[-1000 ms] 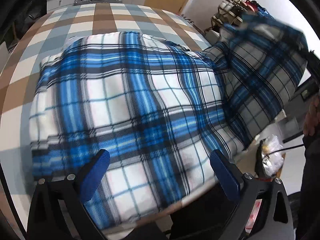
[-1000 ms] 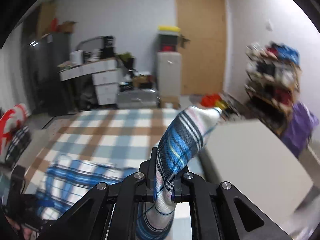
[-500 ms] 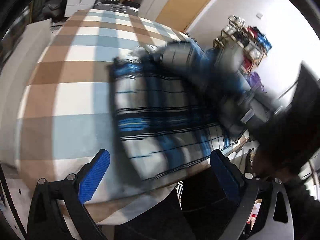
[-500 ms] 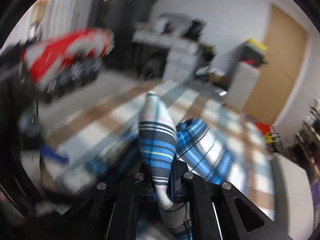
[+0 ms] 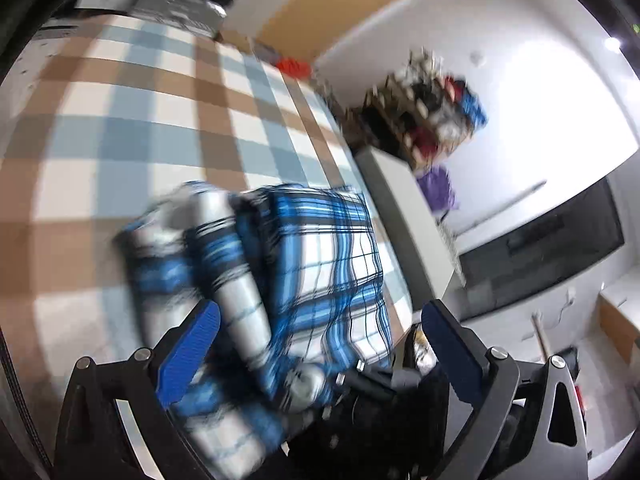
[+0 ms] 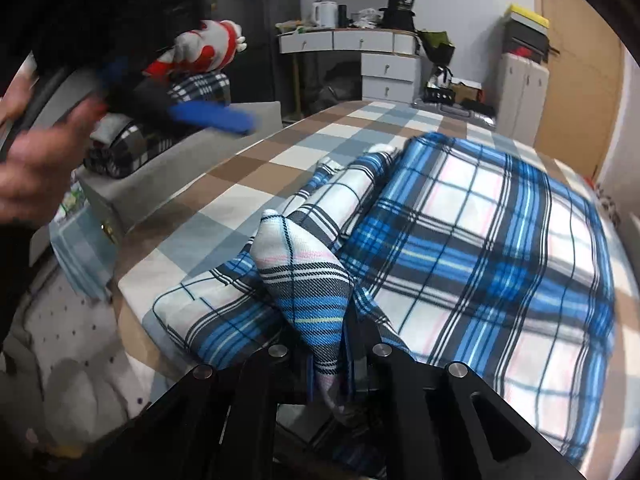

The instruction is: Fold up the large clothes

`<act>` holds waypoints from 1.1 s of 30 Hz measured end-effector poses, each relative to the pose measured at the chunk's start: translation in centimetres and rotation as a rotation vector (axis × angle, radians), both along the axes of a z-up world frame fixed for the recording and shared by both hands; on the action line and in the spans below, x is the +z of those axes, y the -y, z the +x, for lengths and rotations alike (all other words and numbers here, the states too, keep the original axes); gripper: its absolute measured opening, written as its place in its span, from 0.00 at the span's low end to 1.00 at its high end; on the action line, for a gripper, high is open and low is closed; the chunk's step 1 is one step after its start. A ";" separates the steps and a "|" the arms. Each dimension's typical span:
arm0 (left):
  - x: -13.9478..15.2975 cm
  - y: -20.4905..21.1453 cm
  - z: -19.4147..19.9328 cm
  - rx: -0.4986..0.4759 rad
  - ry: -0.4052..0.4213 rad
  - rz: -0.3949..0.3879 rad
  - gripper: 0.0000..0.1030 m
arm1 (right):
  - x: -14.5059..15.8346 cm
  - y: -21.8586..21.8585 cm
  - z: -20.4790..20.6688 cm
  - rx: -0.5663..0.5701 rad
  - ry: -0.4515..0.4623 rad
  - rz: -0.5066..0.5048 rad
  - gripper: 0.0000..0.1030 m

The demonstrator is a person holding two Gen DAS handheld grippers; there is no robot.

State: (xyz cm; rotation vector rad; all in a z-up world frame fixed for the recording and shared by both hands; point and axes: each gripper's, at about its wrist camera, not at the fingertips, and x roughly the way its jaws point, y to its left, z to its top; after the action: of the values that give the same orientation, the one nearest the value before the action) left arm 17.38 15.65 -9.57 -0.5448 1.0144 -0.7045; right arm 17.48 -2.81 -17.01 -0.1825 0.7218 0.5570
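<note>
The right gripper (image 6: 340,360) has swung down from mid-air, laying its pinched fold across the plaid shirt (image 6: 480,248). Its jaws are opening. The left gripper (image 5: 320,344) now sits above the shirt's right half.

A checked tablecloth (image 6: 280,160) in brown, white and pale blue covers the table. Beyond its far edge stands a white set of drawers (image 6: 386,76), a kettle (image 6: 325,14) on top. A wooden door (image 6: 580,80) stands right of the drawers.
</note>
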 end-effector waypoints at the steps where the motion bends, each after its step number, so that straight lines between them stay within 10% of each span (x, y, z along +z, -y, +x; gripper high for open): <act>1: -0.4 2.1 1.8 -0.033 -0.033 0.047 0.96 | -0.1 0.2 0.0 -0.008 -0.009 0.026 0.12; 8: -3.9 7.8 7.3 -0.072 -0.237 0.151 0.95 | 0.0 1.7 -0.3 -0.033 -0.030 0.135 0.12; 9: -4.0 7.9 7.6 -0.061 -0.240 0.139 0.88 | 0.0 1.9 -0.2 -0.034 -0.031 0.148 0.12; 12: -3.8 8.5 8.1 -0.080 -0.252 0.168 0.25 | 0.3 2.8 -0.1 -0.034 -0.035 0.192 0.12; 15: -3.2 8.3 7.9 -0.060 -0.253 0.138 0.14 | 1.2 3.4 -0.2 -0.022 -0.018 0.229 0.08; 23: 1.3 7.0 6.2 -0.085 -0.133 0.113 0.09 | 5.9 0.5 -2.9 0.081 0.129 0.192 0.06; 33: -0.6 1.1 5.6 0.024 -0.119 0.136 0.02 | 1.8 -4.9 0.0 0.110 -0.160 0.192 0.09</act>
State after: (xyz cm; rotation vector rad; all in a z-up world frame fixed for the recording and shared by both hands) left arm 23.00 14.57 -10.17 -0.4837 1.1559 -0.5826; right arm 17.47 2.09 -15.20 0.0014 0.8121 0.7481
